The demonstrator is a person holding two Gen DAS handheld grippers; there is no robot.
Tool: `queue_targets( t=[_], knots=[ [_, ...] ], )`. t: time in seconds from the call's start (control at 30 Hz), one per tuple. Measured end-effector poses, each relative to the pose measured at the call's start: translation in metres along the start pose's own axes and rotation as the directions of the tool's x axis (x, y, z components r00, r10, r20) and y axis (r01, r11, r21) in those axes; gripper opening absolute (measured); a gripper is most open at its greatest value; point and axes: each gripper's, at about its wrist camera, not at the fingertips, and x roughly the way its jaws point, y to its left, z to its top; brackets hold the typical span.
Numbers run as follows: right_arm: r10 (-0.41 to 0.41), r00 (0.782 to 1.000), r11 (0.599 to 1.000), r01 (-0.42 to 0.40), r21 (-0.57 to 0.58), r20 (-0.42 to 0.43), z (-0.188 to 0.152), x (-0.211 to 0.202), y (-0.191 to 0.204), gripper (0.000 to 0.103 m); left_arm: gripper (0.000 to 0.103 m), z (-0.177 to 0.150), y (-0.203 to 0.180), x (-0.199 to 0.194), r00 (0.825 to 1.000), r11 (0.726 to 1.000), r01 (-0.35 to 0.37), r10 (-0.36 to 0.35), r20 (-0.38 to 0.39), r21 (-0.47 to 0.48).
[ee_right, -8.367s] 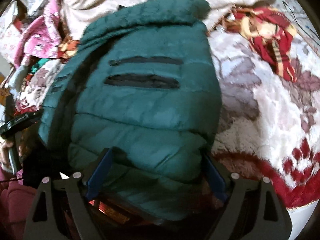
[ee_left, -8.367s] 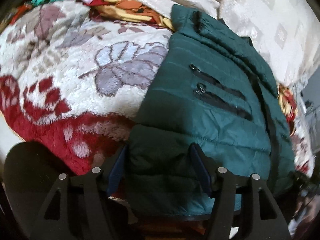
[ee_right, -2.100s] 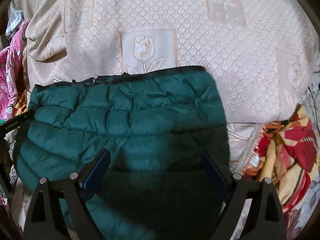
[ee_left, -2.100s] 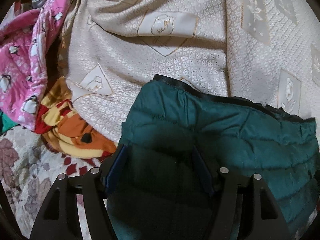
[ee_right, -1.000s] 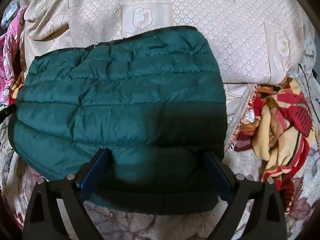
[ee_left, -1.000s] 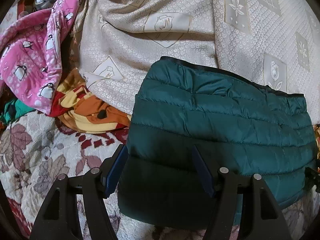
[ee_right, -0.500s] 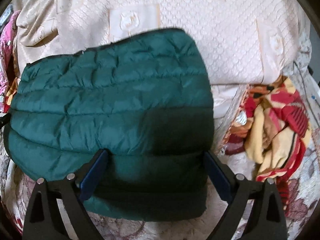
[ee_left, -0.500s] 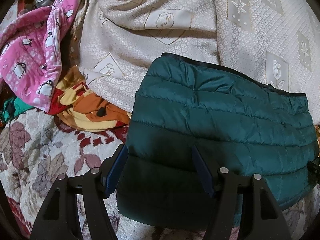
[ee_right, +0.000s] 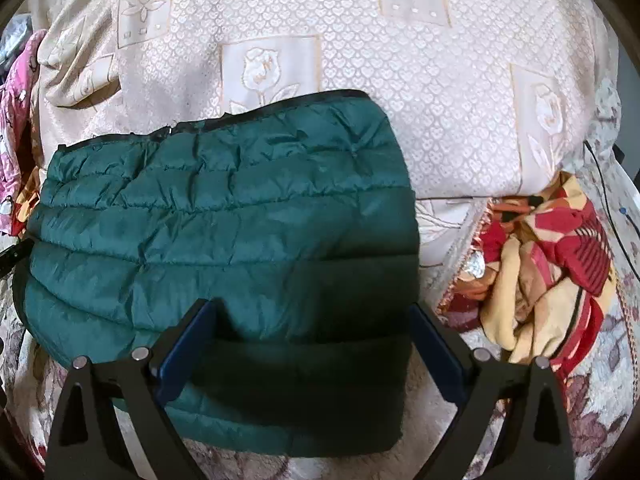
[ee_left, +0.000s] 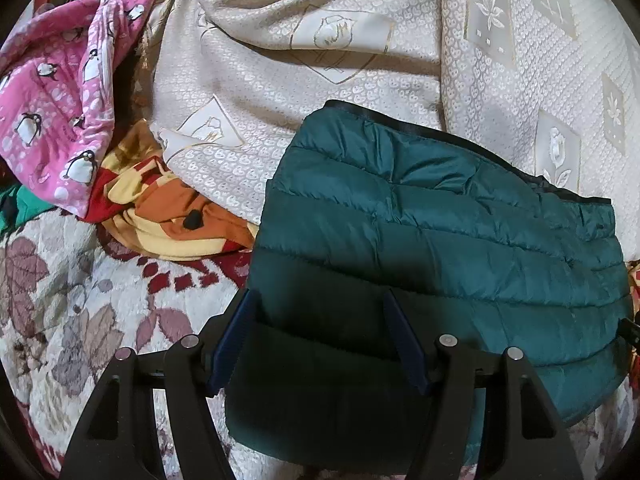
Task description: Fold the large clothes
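A teal quilted puffer jacket (ee_left: 440, 232) lies folded into a wide pad, its black-trimmed far edge resting against a cream bedspread (ee_left: 320, 60). My left gripper (ee_left: 318, 300) is shut on the jacket's near left corner, and the padding fills the gap between its blue pads. In the right wrist view the same jacket (ee_right: 224, 216) fills the middle. My right gripper (ee_right: 310, 308) is shut on its near right corner with the jaws set wide. The jacket's pockets and sleeves are hidden.
A pink penguin-print garment (ee_left: 52, 92) and an orange and yellow cloth (ee_left: 168, 216) lie to the left. A red and yellow cloth (ee_right: 548, 260) is bunched at the right. A floral fleece blanket (ee_left: 72, 300) covers the near side. A thin cable (ee_right: 604, 184) runs along the right edge.
Since the earliest frames the jacket has gone from lying lengthwise on the floral blanket, pockets showing, to a folded pad against the cream bedspread. Over the last second nothing has visibly moved.
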Motion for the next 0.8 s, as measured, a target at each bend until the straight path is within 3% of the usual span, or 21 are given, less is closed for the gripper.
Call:
queue_targets(
  t=[0.13, 0.53, 0.8],
  knots=[
    [0.006, 0.998, 1.000, -0.007, -0.003, -0.060, -0.001, 0.017, 0.003, 0.100, 0.041, 0.000, -0.001, 0.004, 1.000, 1.000, 0.002, -0.002, -0.010, 0.000],
    [0.032, 0.999, 0.998, -0.031, 0.057, -0.002, 0.008, 0.007, -0.021, 0.101, 0.041, 0.005, 0.008, 0.011, 0.998, 0.998, 0.051, -0.052, -0.032, -0.030],
    [0.101, 0.994, 0.989, -0.096, 0.114, -0.037, 0.016, 0.031, -0.042, 0.103, 0.052, 0.010, 0.030, 0.026, 0.981, 0.975, 0.176, -0.185, -0.059, -0.134]
  ],
)
